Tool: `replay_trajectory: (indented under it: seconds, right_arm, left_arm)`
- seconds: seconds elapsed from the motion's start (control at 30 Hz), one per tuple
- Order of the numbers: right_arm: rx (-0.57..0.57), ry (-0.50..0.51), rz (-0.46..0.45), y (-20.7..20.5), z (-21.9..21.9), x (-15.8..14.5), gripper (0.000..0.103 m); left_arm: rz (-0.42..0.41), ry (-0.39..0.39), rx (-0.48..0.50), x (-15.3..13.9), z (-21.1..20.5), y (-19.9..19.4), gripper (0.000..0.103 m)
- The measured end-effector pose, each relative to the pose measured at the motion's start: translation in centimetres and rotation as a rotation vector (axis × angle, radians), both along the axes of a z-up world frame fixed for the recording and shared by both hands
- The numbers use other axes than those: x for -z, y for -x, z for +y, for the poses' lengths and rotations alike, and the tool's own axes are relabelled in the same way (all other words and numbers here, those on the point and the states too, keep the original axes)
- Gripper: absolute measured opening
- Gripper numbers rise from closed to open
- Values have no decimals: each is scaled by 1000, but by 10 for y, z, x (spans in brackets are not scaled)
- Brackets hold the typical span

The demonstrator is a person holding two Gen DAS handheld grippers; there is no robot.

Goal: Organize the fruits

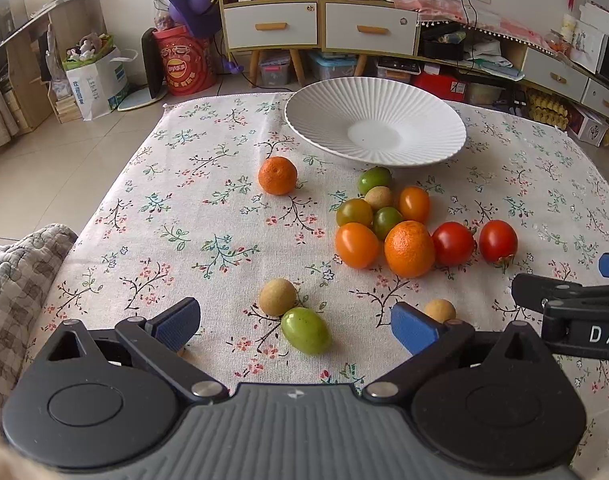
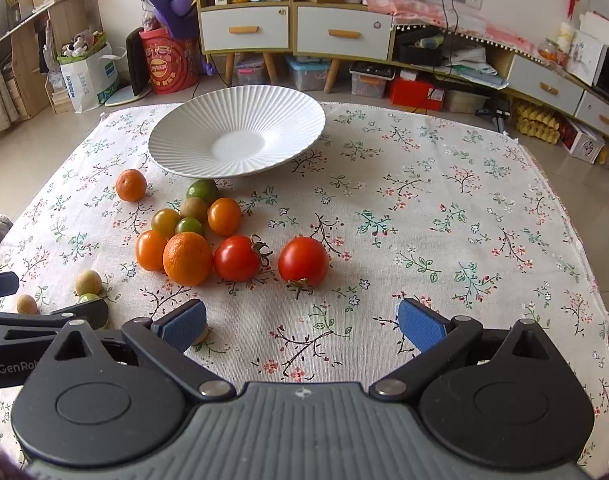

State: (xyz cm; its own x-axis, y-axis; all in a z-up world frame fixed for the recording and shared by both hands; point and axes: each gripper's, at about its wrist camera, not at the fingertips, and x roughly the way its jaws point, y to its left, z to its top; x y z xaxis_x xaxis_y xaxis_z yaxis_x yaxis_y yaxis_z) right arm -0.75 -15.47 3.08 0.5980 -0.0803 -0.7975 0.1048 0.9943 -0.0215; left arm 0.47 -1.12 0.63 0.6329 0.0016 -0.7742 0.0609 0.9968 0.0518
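A ribbed white plate (image 1: 304, 120) (image 2: 176, 136) sits empty at the far side of the floral cloth. In front of it lies a cluster of small fruits: a mandarin (image 1: 409, 249) (image 2: 187, 258), two red tomatoes (image 1: 453, 243) (image 2: 303, 262), orange and green tomatoes, a tan longan. A second mandarin (image 1: 277, 175) (image 2: 131, 185) lies apart to the left. My left gripper (image 1: 296, 328) is open, with a green tomato (image 1: 306, 330) and a longan (image 1: 277, 297) between its fingers, untouched. My right gripper (image 2: 302, 326) is open over bare cloth, below the red tomatoes.
The table's far and right edges drop to a tiled floor with cabinets, boxes and a red tub (image 1: 186, 60) behind. A quilted cushion (image 1: 20, 280) lies at the left edge. Another longan (image 1: 440, 310) sits by my left gripper's right finger. The cloth's right half (image 2: 484, 220) is bare.
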Motion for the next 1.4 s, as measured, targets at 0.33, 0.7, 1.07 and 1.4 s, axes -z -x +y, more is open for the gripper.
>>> replay_trajectory:
  seconds: [0.33,0.7,1.07,1.4]
  right_arm:
    - [4,8,4,1,0,1,102]
    - [2,19,8,1,-1,2,102]
    - [-58,-16,57,-14,-11,-2,98]
    - [-151,-217,137,-46,-31,-6,78]
  left_arm:
    - [-8,-2,6,-1,-1,-1,96]
    - [-19,-5,-7,-1,3,-4,96]
    - [-4,4,129,-3,11,-16,96]
    - [-1,94,321,-12,15,-32,88]
